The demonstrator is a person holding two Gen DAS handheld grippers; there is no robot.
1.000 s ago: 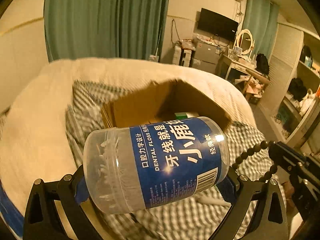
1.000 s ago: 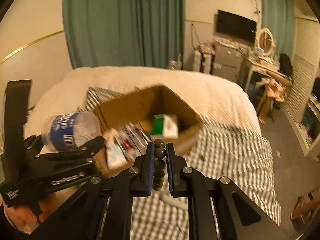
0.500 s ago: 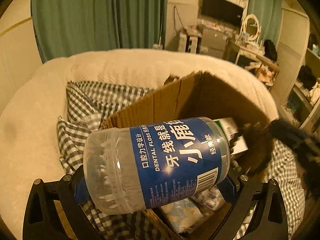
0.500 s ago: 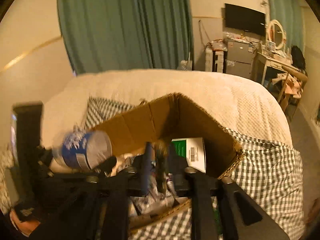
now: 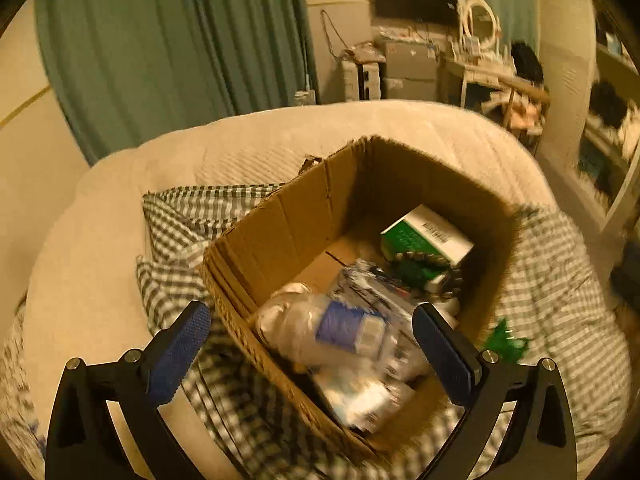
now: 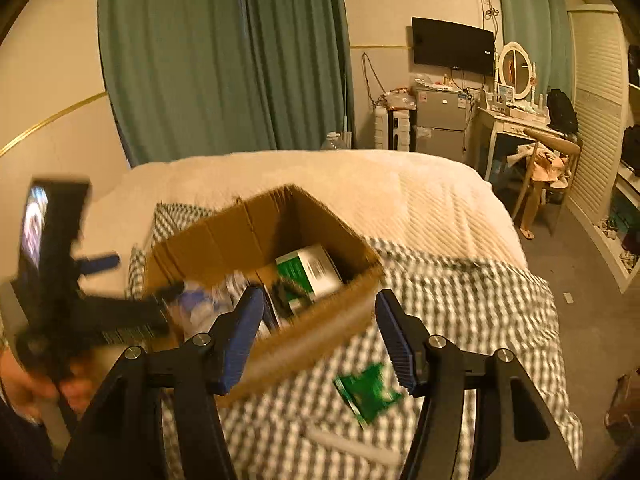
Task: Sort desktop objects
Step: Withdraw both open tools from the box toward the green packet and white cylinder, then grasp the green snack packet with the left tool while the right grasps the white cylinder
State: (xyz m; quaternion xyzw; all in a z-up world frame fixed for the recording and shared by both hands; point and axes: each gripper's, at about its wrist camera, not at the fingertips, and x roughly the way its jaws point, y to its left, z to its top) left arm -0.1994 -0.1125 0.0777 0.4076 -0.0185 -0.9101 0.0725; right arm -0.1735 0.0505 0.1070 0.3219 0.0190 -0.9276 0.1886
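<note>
Left tongs (image 5: 312, 344): spread wide, empty, poised over near-left corner of cardboard box (image 5: 280, 216). Floss jar (image 5: 340, 332), clear with blue label, lying on its side inside box at near end, blurred, free of both pads. Further in: green-and-white carton (image 5: 428, 236) against far-right wall, dark bead string (image 5: 424, 260) draped just in front of it. Box resting on checked cloth (image 6: 460, 292) on bed (image 6: 360, 184). Right tongs (image 6: 318, 334): spread, empty, over box's near-right edge. Green packet (image 6: 368, 392) on cloth, outside box, near right pad. 2 tongs, 0 holds.
</note>
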